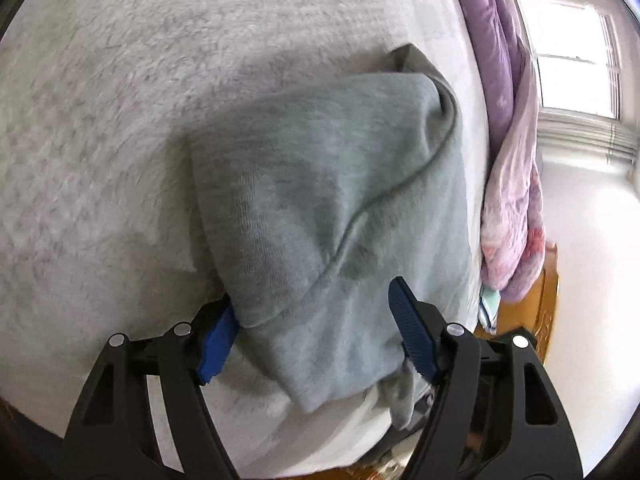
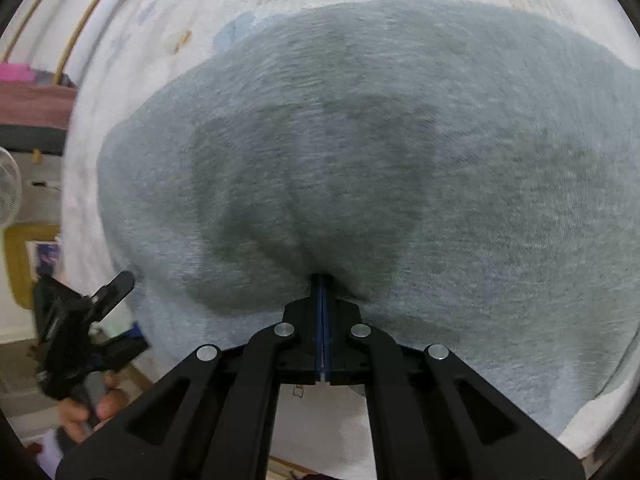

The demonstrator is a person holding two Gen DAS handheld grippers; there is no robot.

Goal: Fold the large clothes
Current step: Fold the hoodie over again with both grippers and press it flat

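A large grey knit garment [image 1: 320,200] lies partly folded on a white fluffy bed cover [image 1: 120,120]. My left gripper [image 1: 316,320] is open, its blue pads [image 1: 412,332] on either side of the garment's near folded edge, not closed on it. In the right wrist view the same grey garment [image 2: 400,160] fills most of the frame. My right gripper [image 2: 322,284] is shut on a pinch of the grey cloth, which puckers at the fingertips. The left gripper [image 2: 104,312] shows at the lower left of that view, held in a hand.
A purple and pink quilt [image 1: 508,160] is heaped along the bed's far side by a bright window [image 1: 576,52]. A wooden bed frame [image 1: 544,312] shows beyond the mattress edge. A white fan [image 2: 8,188] and a yellow item [image 2: 20,256] stand left of the bed.
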